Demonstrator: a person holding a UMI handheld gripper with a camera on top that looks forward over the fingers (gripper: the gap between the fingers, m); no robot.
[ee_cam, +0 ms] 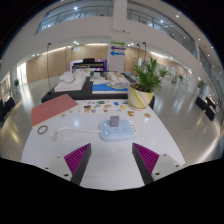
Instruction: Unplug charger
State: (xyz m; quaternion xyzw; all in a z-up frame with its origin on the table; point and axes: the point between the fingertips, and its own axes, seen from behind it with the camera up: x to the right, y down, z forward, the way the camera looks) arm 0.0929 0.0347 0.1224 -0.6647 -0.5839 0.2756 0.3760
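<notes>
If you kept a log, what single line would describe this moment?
jaws: open, empty | power strip: on white table, ahead of jaws | charger: plugged in | contact: none | potted plant: beyond

Setting: open office or lobby hall. Around me: glossy pale floor [185,100], upper balcony with glass railing [150,18], potted plant [146,80], long white surface [110,140], display tables beyond.

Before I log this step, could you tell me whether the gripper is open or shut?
Open: the gripper has its pink-padded fingers spread apart, nothing between them, short of the power strip.
</notes>
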